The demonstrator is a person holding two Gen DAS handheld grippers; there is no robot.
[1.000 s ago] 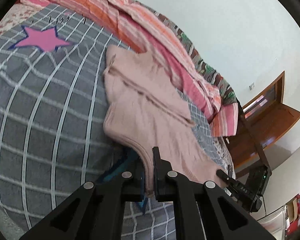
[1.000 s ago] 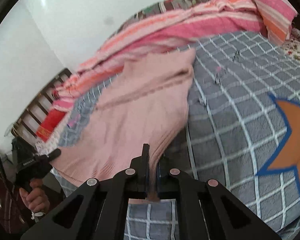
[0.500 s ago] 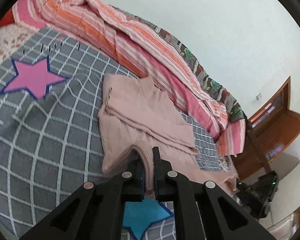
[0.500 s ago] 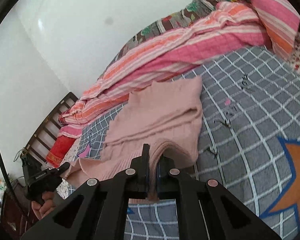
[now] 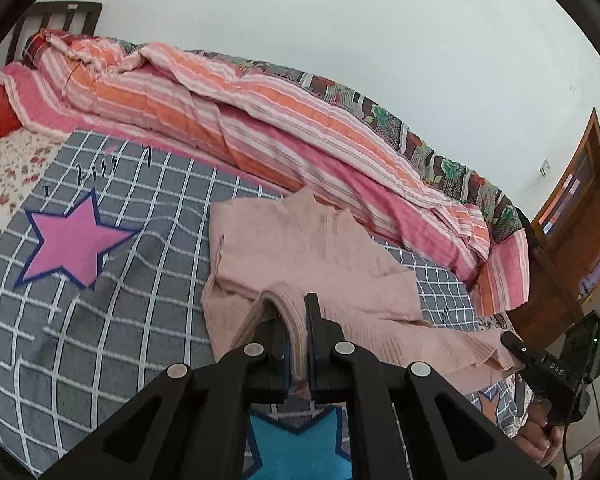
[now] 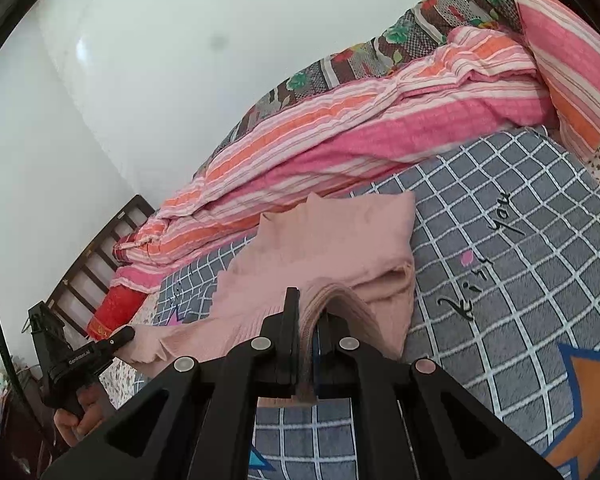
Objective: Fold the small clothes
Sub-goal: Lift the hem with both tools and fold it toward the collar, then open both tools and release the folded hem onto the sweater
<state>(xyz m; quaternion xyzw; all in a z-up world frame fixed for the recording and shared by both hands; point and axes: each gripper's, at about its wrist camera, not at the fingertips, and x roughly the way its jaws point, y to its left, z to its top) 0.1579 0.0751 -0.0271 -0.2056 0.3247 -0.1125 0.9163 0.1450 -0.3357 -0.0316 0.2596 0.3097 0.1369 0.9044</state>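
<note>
Left wrist view: left gripper [image 5: 298, 340], jaws pressed together on the ribbed hem of the pink sweater [image 5: 300, 248], lifting that corner above the bed [image 5: 100, 320]. Right wrist view: right gripper [image 6: 306, 344], jaws closed the same way on the other hem corner, also raised, with the hem stretching between the two grippers as a loose band. Sweater body lying flat on the grey checked cover, collar end pointing toward the striped blanket [image 5: 260, 120], one sleeve already folded across the chest. Step in hand, by judgement: carrying the bottom edge up and over toward the collar, making the fold in half. Next move probably calling for both corners travelling forward together at equal height, keeping the hem straight, then lowering it near the collar line and only there opening the jaws. Unequal pulling likely giving a skewed fold or dragging the lower layer along the cover.
</note>
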